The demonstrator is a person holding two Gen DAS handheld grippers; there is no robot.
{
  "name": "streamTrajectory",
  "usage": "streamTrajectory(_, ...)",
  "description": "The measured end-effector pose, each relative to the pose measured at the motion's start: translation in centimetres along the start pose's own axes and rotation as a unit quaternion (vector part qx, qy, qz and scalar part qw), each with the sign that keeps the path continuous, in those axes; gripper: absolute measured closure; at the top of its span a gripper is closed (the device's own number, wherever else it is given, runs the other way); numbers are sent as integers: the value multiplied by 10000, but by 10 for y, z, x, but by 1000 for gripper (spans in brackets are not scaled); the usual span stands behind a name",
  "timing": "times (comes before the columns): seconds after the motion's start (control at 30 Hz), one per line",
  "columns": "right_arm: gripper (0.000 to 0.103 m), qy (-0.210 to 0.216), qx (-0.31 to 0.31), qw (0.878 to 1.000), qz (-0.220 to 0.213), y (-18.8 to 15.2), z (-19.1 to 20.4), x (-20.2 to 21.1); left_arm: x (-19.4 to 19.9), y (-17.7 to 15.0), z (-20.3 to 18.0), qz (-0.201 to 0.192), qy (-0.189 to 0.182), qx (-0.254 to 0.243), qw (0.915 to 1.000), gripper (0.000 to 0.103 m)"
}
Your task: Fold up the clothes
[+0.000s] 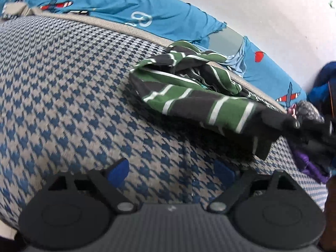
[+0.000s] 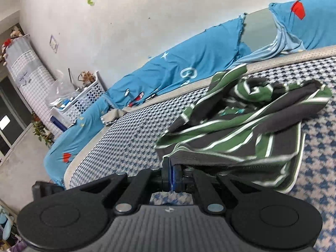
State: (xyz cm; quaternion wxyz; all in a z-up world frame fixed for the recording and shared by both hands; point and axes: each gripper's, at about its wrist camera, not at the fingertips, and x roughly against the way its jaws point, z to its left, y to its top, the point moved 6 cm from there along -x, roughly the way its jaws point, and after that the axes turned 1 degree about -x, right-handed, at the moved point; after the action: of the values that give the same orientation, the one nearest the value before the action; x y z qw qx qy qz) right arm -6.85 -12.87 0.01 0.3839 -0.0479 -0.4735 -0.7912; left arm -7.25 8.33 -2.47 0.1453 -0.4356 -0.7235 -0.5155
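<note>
A crumpled green and black striped garment [image 1: 189, 88] with white lines lies on the houndstooth mattress [image 1: 63, 96] near its far edge. My left gripper [image 1: 171, 171] hovers open over bare mattress, short of the garment, with nothing between its blue pads [image 1: 117, 171]. In the right wrist view my right gripper [image 2: 172, 174] is shut on the near hem of the garment [image 2: 241, 126], which stretches away from it up the mattress [image 2: 126, 138]. The left wrist view shows that right gripper [image 1: 294, 122] at the garment's right corner.
A blue bedsheet [image 1: 117, 2] printed with planes bunches along the far side of the mattress against a white wall [image 2: 126, 21]. A white perforated basket [image 2: 88, 98] with clutter stands at the far end. Purple fabric [image 1: 308, 163] shows at the right edge.
</note>
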Motion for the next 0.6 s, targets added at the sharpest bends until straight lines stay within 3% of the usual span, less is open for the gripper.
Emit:
streamTrajectory(0.33,99,504,96,9985,187,-27,35,-4,1,-8,11,-71,18,28,10000,13)
streamTrajectory(0.6,99,1121,154,9935,138,-31,67,-6,31,3,58,-600,521,728,9942,12)
